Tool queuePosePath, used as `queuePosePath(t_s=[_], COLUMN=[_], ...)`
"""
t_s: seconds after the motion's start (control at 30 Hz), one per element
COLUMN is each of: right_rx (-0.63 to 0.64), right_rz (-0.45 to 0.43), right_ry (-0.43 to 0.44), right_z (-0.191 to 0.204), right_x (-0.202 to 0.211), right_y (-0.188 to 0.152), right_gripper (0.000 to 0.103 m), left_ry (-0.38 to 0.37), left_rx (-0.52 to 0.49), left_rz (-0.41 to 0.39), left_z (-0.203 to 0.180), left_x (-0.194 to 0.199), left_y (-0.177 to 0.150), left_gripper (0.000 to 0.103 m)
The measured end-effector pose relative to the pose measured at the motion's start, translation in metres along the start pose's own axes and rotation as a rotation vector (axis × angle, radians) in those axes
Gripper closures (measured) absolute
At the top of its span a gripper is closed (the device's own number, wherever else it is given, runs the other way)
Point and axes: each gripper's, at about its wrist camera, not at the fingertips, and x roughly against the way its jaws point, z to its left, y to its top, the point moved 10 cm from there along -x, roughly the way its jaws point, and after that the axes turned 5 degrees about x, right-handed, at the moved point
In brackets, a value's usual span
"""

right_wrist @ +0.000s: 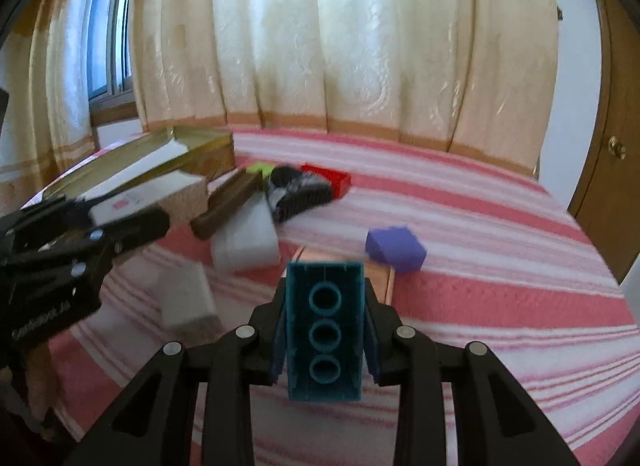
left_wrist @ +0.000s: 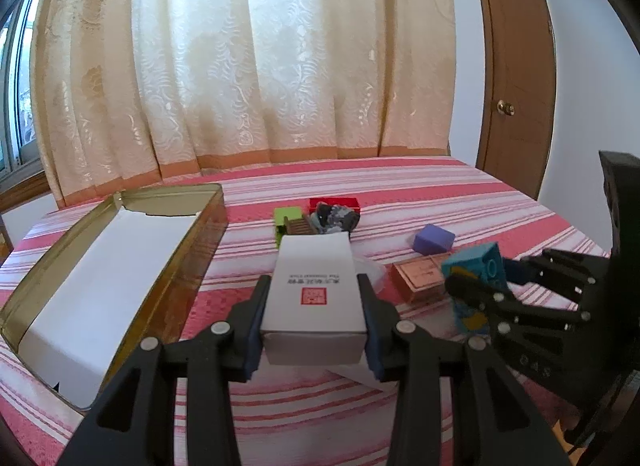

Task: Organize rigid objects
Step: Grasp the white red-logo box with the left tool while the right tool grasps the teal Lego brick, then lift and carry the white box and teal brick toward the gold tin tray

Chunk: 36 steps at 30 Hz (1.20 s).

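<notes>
My left gripper is shut on a white box with a red seal, held above the striped cloth; it also shows in the right wrist view. My right gripper is shut on a teal toy brick, underside holes facing the camera; the brick also shows in the left wrist view. An open gold tin with a white lining stands to the left of the white box.
On the pink striped cloth lie a purple block, a copper-coloured box, a red box, a green block, a brown comb-like piece, a dark toy and white boxes. Curtain behind, door right.
</notes>
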Motion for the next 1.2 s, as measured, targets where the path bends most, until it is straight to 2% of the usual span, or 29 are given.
queuePosePath(t_s=[0.1,0.3,0.73,1.2], right_rx=[-0.005,-0.010,0.017,0.022], right_rz=[-0.014,-0.107,-0.161,-0.173], right_ry=[-0.011,-0.033,-0.013,0.001], right_z=[0.001,0.007,0.033,0.044], right_x=[-0.003,0.007,0.016,0.016], right_y=[0.006,0.026,0.037,0.046], right_gripper=[0.069,0.069,0.069,0.069], left_ry=[-0.002,-0.004,0.005,0.023], left_rx=[0.011,0.012,0.023,0.044], left_rz=[-0.003,-0.015,-0.058,-0.091], left_z=[0.002,0.004,0.009,0.019], left_x=[0.001,0.002,0.010,0.017], left_y=[0.001,0.003,0.006,0.009], left_gripper=[0.063,0.063,0.063,0.063])
